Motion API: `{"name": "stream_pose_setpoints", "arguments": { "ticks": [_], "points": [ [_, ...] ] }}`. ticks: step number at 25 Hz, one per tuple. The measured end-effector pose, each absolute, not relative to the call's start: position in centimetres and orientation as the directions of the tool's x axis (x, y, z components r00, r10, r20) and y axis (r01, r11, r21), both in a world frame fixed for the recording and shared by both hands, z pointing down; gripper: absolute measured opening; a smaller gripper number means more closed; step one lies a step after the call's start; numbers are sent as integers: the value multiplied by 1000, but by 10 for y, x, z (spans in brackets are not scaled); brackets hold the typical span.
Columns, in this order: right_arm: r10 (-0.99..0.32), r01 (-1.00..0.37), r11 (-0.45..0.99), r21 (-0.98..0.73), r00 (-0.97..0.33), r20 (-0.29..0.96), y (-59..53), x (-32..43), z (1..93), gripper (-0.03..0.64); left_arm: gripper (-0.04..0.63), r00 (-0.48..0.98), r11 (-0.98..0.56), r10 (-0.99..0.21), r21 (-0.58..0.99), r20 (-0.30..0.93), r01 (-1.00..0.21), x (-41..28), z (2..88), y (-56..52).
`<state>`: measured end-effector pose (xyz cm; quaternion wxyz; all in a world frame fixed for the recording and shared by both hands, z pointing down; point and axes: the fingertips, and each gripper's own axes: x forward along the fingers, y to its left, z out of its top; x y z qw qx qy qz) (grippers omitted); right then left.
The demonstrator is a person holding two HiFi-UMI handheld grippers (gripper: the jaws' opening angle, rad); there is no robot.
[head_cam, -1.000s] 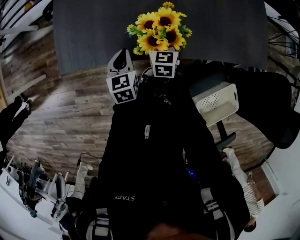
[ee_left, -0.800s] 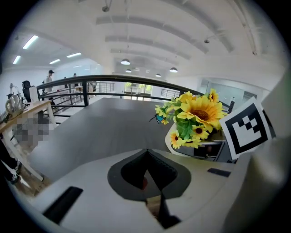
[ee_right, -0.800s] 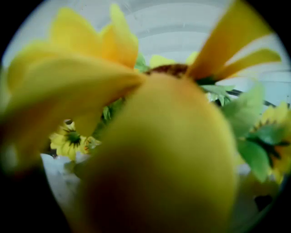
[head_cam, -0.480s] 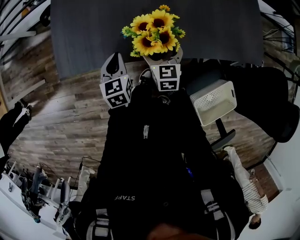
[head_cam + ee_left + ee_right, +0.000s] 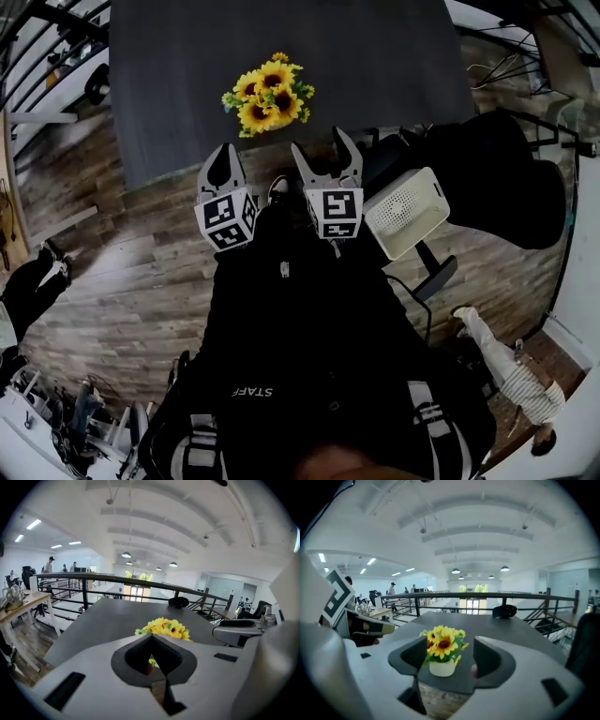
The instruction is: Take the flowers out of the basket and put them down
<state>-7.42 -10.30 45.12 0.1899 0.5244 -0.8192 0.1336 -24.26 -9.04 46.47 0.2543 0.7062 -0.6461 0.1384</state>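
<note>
The dark grey table [image 5: 169, 84] bears the flowers [image 5: 266, 94], upright in their small white pot near its front edge and well apart from the white basket [image 5: 405, 214], which sits off to the right and looks empty, though its inside is poorly seen. The put-down step seems finished. The right gripper [image 5: 324, 150] hangs short of the pot with parted jaws closing on nothing, and the left gripper [image 5: 224, 155] has its tips together, empty, so the next move probably only needs both drawn back clear.

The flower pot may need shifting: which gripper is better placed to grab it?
Likely the right gripper: jaws apart though closing, empty, aimed at the flower pot. Left gripper is shut.
</note>
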Motion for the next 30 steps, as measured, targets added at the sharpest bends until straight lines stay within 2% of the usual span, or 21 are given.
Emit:
{"name": "stream_pose_setpoints", "arguments": {
  "ticks": [1, 6, 13, 17, 24, 30],
  "points": [
    [-829, -919, 393, -14, -361, 426, -101, -68, 431, 301, 0, 138, -50, -849, 182, 510, -982, -235, 448, -89],
    [-909, -951, 309, 22, -289, 301, -100, -42, 338, 157, 0, 206, -142, -893, 185, 400, -972, -198, 366, -97],
    [-958, -974, 216, 64, -199, 208, -97, -14, 261, 55, 0, 277, -251, -925, 132, 261, -959, -160, 284, -106],
    [-967, -976, 210, 51, -200, 159, -88, -11, 227, 15, 0, 332, -312, -919, 121, 211, -942, -139, 250, -100],
    [-968, -968, 246, 57, -242, 67, -76, -18, 174, 14, 0, 412, -401, -901, 100, 134, -910, -112, 198, -92],
    [-968, -967, 248, 54, -246, 39, -68, -18, 159, 14, 0, 421, -412, -900, 91, 115, -907, -105, 185, -84]
  ]
}}
